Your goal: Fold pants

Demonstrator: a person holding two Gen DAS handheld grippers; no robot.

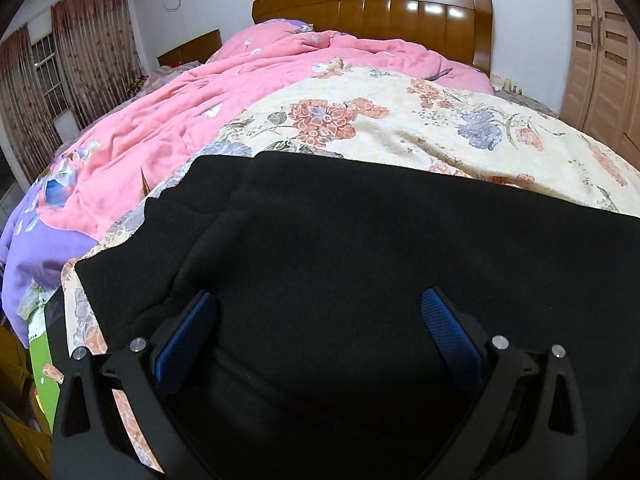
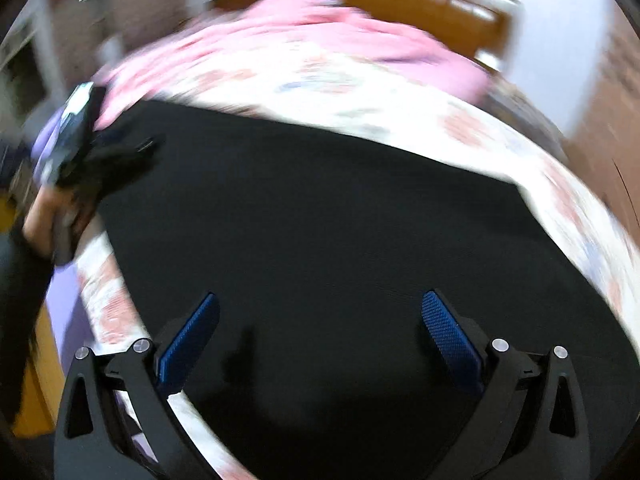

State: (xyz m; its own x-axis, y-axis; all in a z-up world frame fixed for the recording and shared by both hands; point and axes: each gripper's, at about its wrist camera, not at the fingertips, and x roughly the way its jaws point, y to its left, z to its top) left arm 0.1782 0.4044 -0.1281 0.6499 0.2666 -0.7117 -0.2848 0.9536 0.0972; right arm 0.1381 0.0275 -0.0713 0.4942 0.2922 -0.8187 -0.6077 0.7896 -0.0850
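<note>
The black pants [image 1: 360, 248] lie spread on the bed's floral quilt [image 1: 440, 128], directly under and ahead of both tongs, flat enough to take a fold. The left tongs [image 1: 319, 312] hover wide apart, gripping nothing; the right tongs [image 2: 320, 312] are equally spread and empty over the cloth, apparently choosing an edge to pinch

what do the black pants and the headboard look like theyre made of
Black pants: soft matte fabric, probably fleece or a thick knit; the surface looks faintly fuzzy and gives no shine. Headboard: wood, or a wood-look veneer, with a glossy varnish; warm brown vertical panels show bright light reflections.
</note>
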